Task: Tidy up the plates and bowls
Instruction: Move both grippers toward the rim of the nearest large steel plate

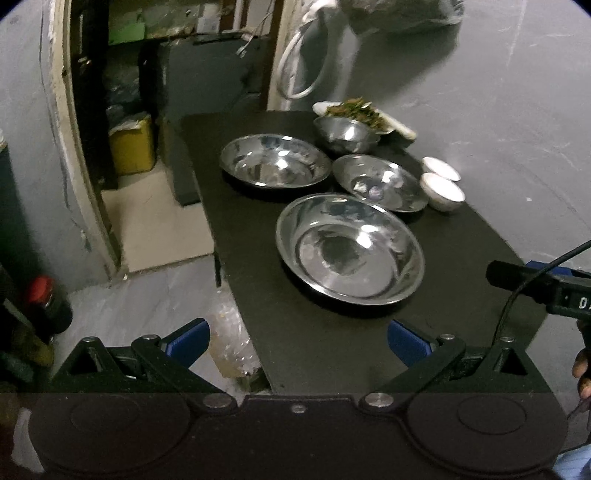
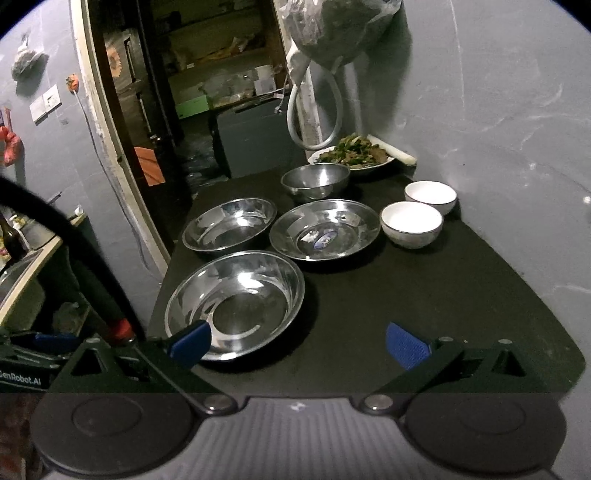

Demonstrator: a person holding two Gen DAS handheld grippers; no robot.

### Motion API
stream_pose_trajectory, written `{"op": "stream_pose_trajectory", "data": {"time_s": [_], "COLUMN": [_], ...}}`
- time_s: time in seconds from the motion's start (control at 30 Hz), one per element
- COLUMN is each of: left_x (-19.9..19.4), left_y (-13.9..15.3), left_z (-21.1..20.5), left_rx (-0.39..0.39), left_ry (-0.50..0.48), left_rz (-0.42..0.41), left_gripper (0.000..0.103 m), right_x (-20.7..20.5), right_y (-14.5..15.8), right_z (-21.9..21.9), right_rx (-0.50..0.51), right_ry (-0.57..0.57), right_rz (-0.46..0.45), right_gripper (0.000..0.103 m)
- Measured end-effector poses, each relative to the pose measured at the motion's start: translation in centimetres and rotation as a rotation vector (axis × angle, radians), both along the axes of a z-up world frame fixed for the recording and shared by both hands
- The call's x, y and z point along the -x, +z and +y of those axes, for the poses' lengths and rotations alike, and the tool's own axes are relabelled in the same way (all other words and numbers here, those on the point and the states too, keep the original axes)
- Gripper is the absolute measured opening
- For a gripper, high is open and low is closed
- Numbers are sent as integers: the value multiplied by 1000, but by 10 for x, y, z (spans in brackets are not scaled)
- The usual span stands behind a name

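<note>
Three wide steel plates lie on the black table (image 2: 461, 295): the nearest plate (image 1: 349, 249) (image 2: 234, 302), a far left plate (image 1: 275, 160) (image 2: 229, 223) and a right plate (image 1: 380, 182) (image 2: 325, 229). Behind them stands a small steel bowl (image 1: 345, 134) (image 2: 316, 181). Two white bowls (image 1: 443, 192) (image 2: 412, 223) sit by the wall, the farther white bowl (image 2: 430, 195) behind the nearer. My left gripper (image 1: 298, 343) hangs open over the table's near left edge, nothing between its fingers. My right gripper (image 2: 298, 341) is open, its left finger (image 2: 190, 341) over the nearest plate's rim.
A plate of cooked greens (image 1: 354, 112) (image 2: 352, 153) sits at the table's far end. A grey wall (image 2: 498, 129) bounds the right side. A doorway (image 2: 207, 92) opens at left, with a white hose (image 2: 314, 110) and a hanging bag (image 2: 340, 26) above.
</note>
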State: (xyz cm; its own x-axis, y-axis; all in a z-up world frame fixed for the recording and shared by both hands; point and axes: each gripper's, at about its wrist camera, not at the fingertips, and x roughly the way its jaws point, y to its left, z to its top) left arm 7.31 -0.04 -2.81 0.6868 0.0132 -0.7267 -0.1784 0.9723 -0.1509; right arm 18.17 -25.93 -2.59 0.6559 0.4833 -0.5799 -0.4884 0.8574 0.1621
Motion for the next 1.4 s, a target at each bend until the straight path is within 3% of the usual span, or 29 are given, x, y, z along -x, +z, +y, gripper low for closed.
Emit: {"op": "stream_pose_trajectory", "data": {"time_s": [0.17, 0.43, 0.63, 1.03, 1.2, 1.4], "left_x": [-12, -32, -63, -177, -225, -268], "left_y": [6, 20, 32, 18, 8, -5], "left_z": [6, 33, 54, 127, 157, 179], "left_rx": [10, 138, 77, -10, -27, -28], "left_ry": [69, 186, 200, 21, -65, -146], "left_rz": [49, 33, 0, -75, -109, -93], "left_gripper": [102, 101, 102, 102, 102, 102], "right_x": [-22, -45, -54, -77, -96, -118], "right_y": [-6, -12, -10, 1, 6, -1], "right_z": [1, 12, 22, 92, 140, 183], "right_rx": [-43, -70, -73, -35, 12, 14], "right_ry": [34, 65, 32, -67, -42, -23], "right_rz": [47, 64, 62, 69, 71, 98], "right_gripper": [103, 103, 103, 103, 103, 103]}}
